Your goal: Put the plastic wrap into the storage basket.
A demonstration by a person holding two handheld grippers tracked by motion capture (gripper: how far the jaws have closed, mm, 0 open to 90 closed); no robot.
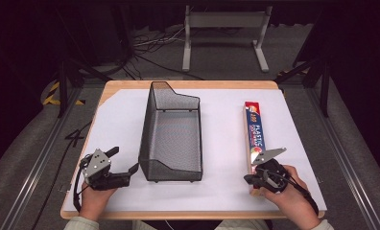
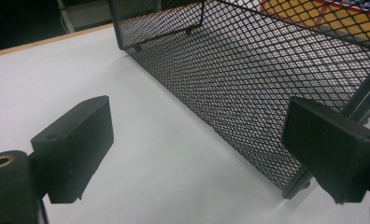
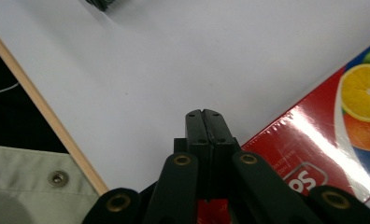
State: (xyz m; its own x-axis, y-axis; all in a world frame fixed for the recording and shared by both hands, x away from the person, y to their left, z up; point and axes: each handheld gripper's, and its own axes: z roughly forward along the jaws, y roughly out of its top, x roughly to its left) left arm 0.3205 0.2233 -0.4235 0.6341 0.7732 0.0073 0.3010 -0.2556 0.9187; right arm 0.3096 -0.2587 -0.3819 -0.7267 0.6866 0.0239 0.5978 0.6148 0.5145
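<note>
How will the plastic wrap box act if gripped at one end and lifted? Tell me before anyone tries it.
The plastic wrap box is long and narrow, so lifted by one end it would probably droop or swing. Its glossy surface, shining in the right gripper view, may slip in the jaws. Flat sides suggest it won't roll.

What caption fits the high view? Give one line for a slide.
Black mesh basket mid-table, plastic wrap box at right, left tool open, right tool shut.
</note>
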